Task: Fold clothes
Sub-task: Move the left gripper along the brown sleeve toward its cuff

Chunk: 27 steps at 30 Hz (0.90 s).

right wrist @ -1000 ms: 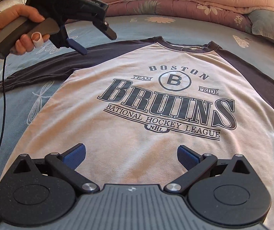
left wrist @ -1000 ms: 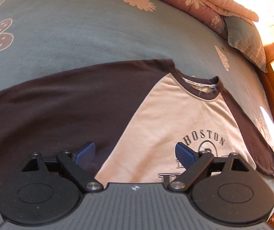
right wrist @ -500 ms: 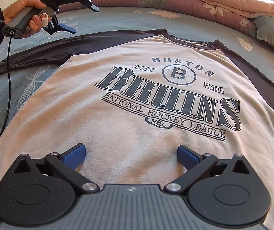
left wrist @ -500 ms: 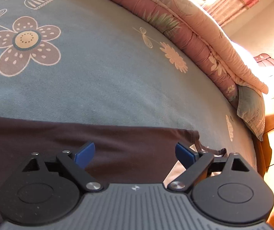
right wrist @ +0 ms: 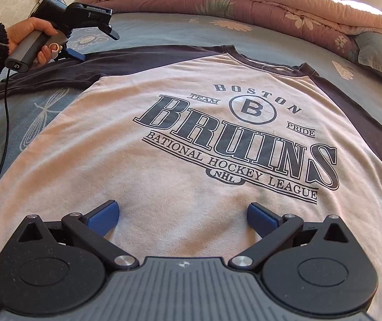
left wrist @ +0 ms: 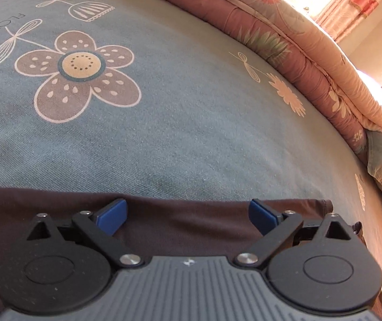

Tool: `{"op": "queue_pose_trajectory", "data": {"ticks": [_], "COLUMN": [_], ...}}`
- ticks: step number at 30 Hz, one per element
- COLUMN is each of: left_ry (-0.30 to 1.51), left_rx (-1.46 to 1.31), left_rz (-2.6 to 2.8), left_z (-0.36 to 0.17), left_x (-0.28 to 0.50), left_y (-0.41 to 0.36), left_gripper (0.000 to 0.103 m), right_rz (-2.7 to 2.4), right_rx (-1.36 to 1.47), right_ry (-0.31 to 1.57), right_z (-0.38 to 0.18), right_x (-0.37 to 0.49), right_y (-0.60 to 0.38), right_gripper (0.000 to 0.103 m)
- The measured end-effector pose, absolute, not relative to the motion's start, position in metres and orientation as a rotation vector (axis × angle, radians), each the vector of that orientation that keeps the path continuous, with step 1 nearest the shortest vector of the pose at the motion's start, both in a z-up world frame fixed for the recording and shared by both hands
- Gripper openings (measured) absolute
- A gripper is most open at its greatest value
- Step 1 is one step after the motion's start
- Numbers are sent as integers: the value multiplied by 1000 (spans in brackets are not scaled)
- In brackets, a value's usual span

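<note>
Raglan shirt spread flat and face-up on the bed, collar toward the rolled quilt, dark left sleeve stretched out sideways. Left gripper poised at that sleeve's upper edge, jaws wide apart and empty, lower finger touching or just above the cloth; sleeve edge running crosswise between the pads in the left wrist view. Right gripper low over the pale body near the hem, jaws likewise wide apart, holding nothing. Sleeve's long axis across the left jaws, so probably nearest for the left hand. No fold visible anywhere.
</note>
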<state>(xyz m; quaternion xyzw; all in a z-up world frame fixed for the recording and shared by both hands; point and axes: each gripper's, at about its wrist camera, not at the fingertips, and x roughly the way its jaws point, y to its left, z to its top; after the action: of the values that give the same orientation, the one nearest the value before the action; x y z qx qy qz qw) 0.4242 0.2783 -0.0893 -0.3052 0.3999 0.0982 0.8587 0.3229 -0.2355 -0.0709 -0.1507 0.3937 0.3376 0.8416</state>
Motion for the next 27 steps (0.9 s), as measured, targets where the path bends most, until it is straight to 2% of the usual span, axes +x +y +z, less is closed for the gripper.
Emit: {"op": "queue_pose_trajectory", "data": {"ticks": [12, 17, 22, 27], "left_ry": [860, 761, 803, 818], "left_rx": [-693, -622, -550, -617], "left_rz": [265, 409, 467, 401], "left_z": [-92, -96, -80, -62], "left_x": [353, 363, 371, 330], "left_y": [328, 354, 354, 358], "left_gripper": [97, 97, 96, 97], "right_rz": [704, 705, 706, 704], "right_rx": [-319, -323, -323, -325], "right_ry": [825, 811, 810, 814], "right_z": [-72, -73, -73, -72], "right_x": [321, 320, 320, 319], "right_y": [-234, -232, -232, -232], "right_gripper": [103, 103, 103, 103]}}
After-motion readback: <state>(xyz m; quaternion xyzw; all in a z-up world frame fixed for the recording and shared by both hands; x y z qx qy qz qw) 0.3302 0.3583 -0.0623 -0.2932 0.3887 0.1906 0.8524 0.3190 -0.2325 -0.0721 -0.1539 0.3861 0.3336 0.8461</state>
